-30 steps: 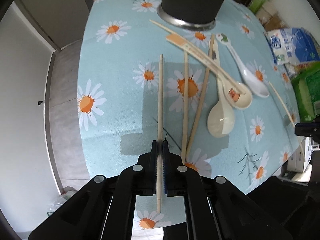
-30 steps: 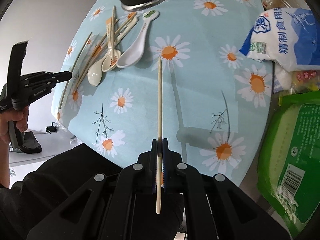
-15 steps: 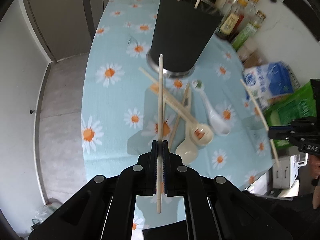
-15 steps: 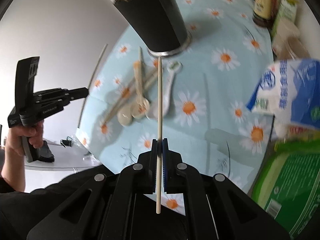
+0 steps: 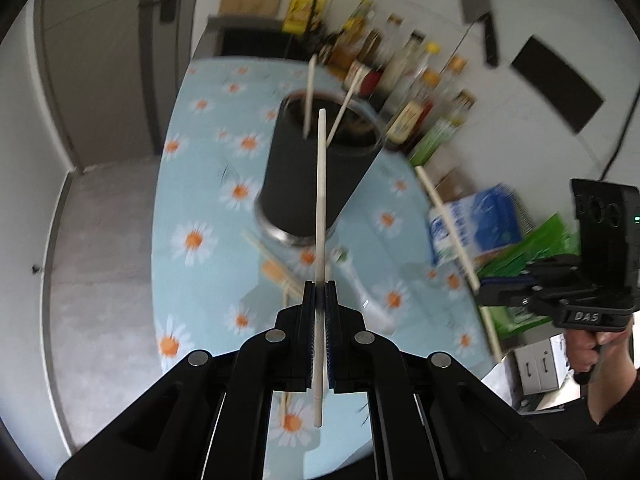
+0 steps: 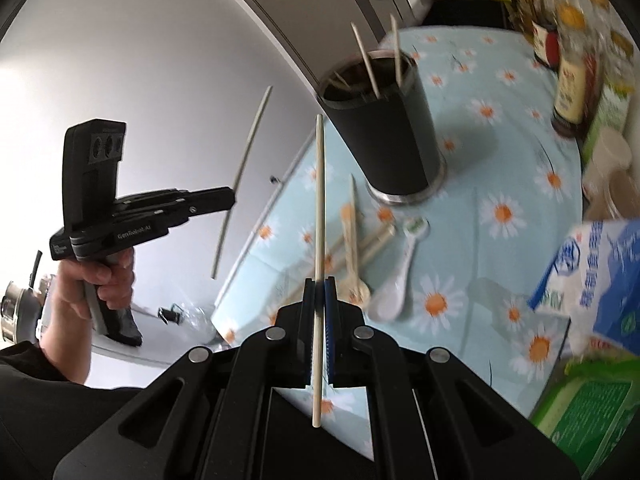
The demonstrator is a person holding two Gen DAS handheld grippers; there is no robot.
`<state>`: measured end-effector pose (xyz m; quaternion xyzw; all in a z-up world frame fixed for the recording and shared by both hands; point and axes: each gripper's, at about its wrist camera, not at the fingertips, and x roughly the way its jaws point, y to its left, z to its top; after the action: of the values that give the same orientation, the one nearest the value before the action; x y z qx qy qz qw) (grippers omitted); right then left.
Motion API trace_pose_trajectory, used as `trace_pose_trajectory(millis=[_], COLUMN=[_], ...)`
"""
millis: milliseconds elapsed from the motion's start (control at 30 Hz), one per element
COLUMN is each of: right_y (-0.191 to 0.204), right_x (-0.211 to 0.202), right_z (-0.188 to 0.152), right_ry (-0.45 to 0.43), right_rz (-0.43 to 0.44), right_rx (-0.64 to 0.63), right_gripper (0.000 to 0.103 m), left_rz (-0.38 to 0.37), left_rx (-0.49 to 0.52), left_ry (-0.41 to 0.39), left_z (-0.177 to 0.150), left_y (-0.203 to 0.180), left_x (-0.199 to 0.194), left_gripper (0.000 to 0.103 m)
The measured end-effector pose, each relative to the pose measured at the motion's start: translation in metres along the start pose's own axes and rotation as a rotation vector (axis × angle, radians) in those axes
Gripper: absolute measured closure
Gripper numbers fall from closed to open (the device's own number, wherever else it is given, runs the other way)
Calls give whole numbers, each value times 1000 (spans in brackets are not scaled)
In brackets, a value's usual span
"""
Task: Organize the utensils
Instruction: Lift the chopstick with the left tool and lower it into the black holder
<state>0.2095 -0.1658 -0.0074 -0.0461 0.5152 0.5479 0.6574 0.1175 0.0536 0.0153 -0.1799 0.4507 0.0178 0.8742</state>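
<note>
My left gripper (image 5: 319,289) is shut on a pale chopstick (image 5: 321,200) held high above the table, its tip pointing at the black utensil cup (image 5: 316,176), which holds two sticks. My right gripper (image 6: 319,285) is shut on another chopstick (image 6: 319,200), also lifted, short of the same cup (image 6: 384,136). Each gripper shows in the other's view: the right gripper (image 5: 486,296) with its stick, the left gripper (image 6: 230,200) with its stick. Chopsticks and spoons (image 6: 390,296) lie on the daisy tablecloth (image 6: 500,184) in front of the cup.
Sauce bottles (image 5: 404,92) stand behind the cup by the wall. A blue-white bag (image 6: 596,272) and a green packet (image 6: 588,404) lie at the table's right side. Knives hang on the wall (image 5: 476,8). The table edge drops to the floor on the left (image 5: 100,240).
Both grippers have risen from table level with their chopsticks and tilted up, so the cup's open top and the wall behind now show. Both grips stay shut.
</note>
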Motion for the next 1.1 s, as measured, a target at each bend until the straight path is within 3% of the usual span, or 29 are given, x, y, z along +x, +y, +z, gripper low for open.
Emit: trace_pose_trajectory(millis=[433,667,933,1100], right_y=[2,2,4,15], right_x=[-17,-21,-22,-27], right_z=[43,55,71,80], right_ry=[-259,-383,-533,-625], right_rz=[101,102,82,73], right_rx=[71,103,115,73], right_gripper=[98,97,97,97], left_rz=[-194,-303,-339,-345], left_rx=[22,-5,23,27], left_ry=[-223,-333,-466,-482], left_z=[39,54,69,80], left_y=[-3,8,24,31], left_x=[-20,-23,-32,-26], left_gripper=[100,100,100,100])
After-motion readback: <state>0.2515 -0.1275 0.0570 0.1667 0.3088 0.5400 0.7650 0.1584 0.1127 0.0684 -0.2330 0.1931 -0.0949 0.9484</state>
